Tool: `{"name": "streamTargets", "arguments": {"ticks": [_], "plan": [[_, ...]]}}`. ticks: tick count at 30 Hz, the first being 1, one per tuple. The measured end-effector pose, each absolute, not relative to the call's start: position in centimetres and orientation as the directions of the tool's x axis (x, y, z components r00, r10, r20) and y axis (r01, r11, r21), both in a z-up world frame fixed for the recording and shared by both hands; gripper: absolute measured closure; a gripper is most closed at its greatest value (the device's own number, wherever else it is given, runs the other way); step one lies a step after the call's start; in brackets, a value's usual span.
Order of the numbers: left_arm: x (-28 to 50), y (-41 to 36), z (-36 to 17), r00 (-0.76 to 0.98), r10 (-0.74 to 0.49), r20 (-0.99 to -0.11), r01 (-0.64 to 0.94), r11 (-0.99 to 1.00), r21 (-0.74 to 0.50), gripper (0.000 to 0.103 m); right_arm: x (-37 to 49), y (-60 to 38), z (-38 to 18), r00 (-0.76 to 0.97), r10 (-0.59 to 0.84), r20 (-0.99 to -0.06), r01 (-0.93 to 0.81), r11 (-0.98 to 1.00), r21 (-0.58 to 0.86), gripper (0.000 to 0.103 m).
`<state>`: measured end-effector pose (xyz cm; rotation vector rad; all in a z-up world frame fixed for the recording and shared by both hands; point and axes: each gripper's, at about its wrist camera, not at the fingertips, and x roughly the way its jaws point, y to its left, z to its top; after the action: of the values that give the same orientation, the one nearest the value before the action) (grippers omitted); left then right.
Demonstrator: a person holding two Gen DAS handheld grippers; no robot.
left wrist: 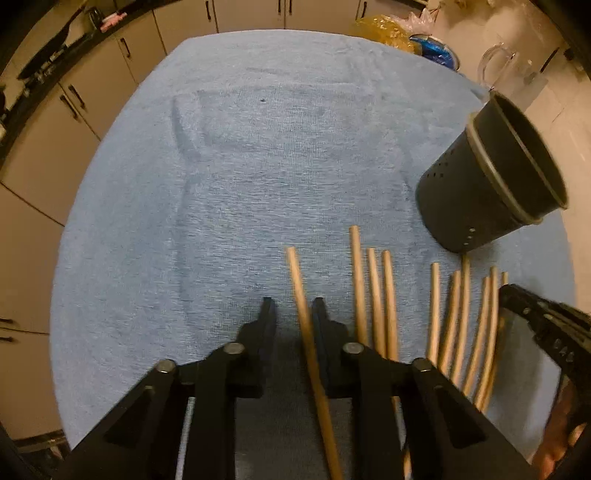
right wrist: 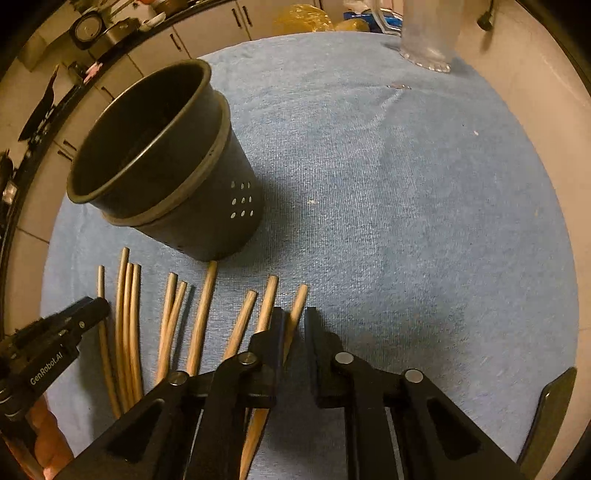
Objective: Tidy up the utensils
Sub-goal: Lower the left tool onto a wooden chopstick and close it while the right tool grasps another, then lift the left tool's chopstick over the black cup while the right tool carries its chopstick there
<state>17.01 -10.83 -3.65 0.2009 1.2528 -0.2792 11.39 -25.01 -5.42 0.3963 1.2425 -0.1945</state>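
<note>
Left tongs (left wrist: pixel 293 314): closed on 1 chopstick (left wrist: pixel 300 291).
Right tongs (right wrist: pixel 293 325): closed on another chopstick (right wrist: pixel 296 306).
Chopsticks: light, stiff, slippery wood on the blue-towelled worktop (left wrist: pixel 258 147); best gripped mid-shaft.
Holder (right wrist: pixel 166 166): upright nearby.

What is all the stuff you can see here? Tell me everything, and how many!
towel: one, blue, spread over the whole table
chopsticks: ten, light wood, lying side by side in a row on the towel's near part
utensil holder: one, dark grey with small holes, standing just behind the row
jug: one, clear, far edge of the towel
bag: one, yellow, beyond the far edge
cabinets: several doors, beige with dark handles, around the table
left claw: one, black, closed on the chopstick at the row's left end
right claw: one, black, closed on the chopstick at the row's right end
left hand: one, behind the left claw
right hand: one, behind the right claw
</note>
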Motion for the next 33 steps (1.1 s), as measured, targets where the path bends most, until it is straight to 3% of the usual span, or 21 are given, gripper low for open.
{"name": "streamTargets", "arguments": {"ticks": [10,16,33], "plan": [[15.0,-10.1,-0.9,0.355,-0.165,-0.920,0.344,0.938,-0.035,0.097,10.0,-26.9,-4.0,0.389,0.116,-0.914,0.356,0.896,0.265,0.098],[12.8,-8.9,3.5,0.442,-0.228,-0.868,0.348,0.935,-0.069,0.097,6.7,-27.1,0.0,0.525,0.149,-0.838,0.300,0.889,0.346,0.098],[6.3,-6.5,13.5,0.619,-0.311,-0.721,0.389,0.919,-0.062,0.097,-0.6,-25.1,9.3,0.753,0.153,-0.640,0.148,0.908,0.391,0.098]]}}
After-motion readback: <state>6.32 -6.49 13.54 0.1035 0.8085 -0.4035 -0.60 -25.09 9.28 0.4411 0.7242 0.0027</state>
